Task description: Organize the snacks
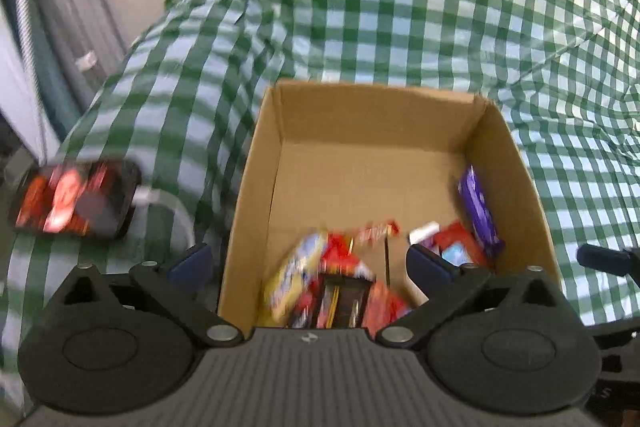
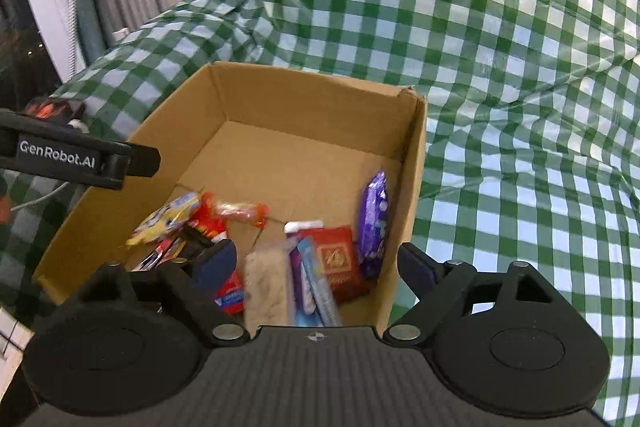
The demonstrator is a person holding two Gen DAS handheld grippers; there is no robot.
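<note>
Both grippers hang over an open cardboard box [image 2: 412,163] that sits on a green checked cloth [image 2: 500,67], and both stand wide apart with nothing pinched between the pads. The left gripper [image 1: 308,261] straddles the box's near-left wall, with 1 finger outside it above the cloth. The right gripper [image 2: 316,263] straddles the near-right wall in the same way.

The snacks lie in the near half of the box. A yellow packet [image 2: 166,219] and red wrappers are heaped at the left, a red packet [image 2: 338,261] and a pale bar [image 2: 266,291] lie in the middle, and a purple packet [image 2: 374,223] leans against the right wall. Several are blurred, so they may not have settled.

The main risk appears to be the walls. A finger dropping or pulling back carelessly could catch the cardboard rim and drag or tip the light box, spilling what is inside. The 2 grippers work close together, so they could also knock each other. A phone [image 1: 76,199] with its cable [image 1: 172,207] lies on the cloth just left of the box, where a swing of the left gripper could snag it.
</note>
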